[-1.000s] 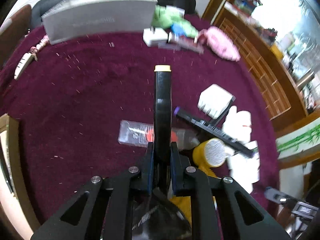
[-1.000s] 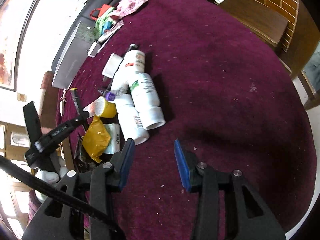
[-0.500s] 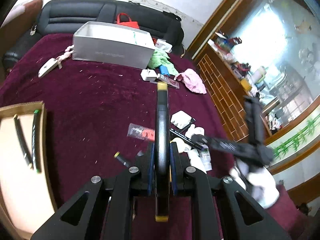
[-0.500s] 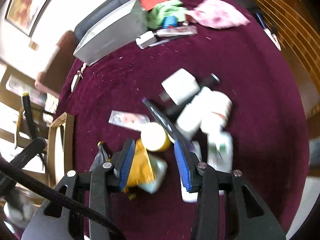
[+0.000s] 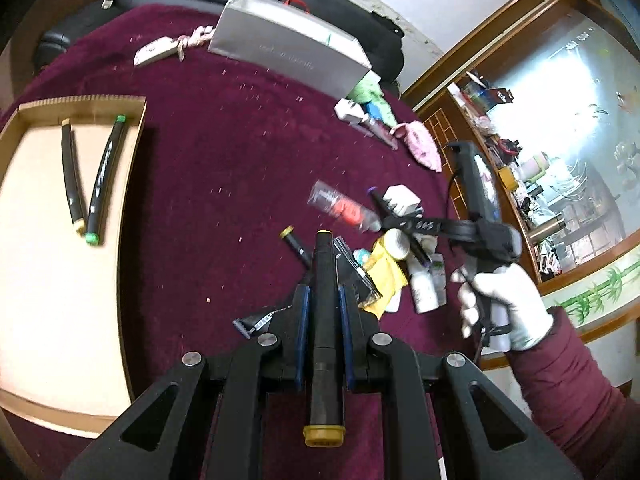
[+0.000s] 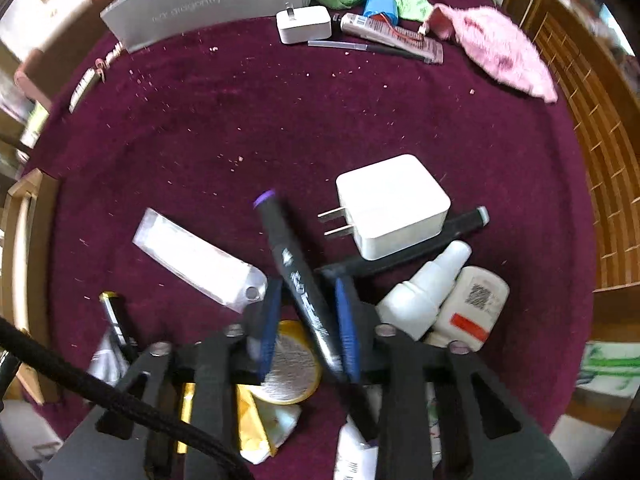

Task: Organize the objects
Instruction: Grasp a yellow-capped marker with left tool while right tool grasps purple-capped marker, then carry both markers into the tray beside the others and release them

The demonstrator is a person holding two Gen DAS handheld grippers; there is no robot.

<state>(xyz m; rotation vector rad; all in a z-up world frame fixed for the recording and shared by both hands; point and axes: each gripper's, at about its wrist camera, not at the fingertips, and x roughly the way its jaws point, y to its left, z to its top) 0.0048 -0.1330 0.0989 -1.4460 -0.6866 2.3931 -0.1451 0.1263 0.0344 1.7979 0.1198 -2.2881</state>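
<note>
My left gripper (image 5: 323,292) is shut on a black marker with yellow caps (image 5: 324,332), held lengthwise above the maroon cloth. A wooden tray (image 5: 48,300) at the left holds a yellow-capped marker (image 5: 71,176) and a green-capped marker (image 5: 105,176). My right gripper (image 6: 306,312), held by a white-gloved hand (image 5: 504,304), points down into the pile. It is shut on a black purple-capped marker (image 6: 280,240) that crosses slantwise between its blue pads. Another yellow-capped marker (image 6: 116,320) lies loose on the cloth.
The pile holds a yellow-lidded jar (image 6: 288,364), a white charger (image 6: 392,204), white bottles (image 6: 424,300), a grey-capped marker (image 6: 440,236) and a clear packet (image 6: 200,256). A grey box (image 5: 288,52), a small charger (image 6: 304,24) and a pink cloth (image 6: 500,52) lie at the back.
My left gripper has carried its marker leftward, bringing the tray into fuller view. My right gripper has swung over the pile and closed around the purple-capped marker.
</note>
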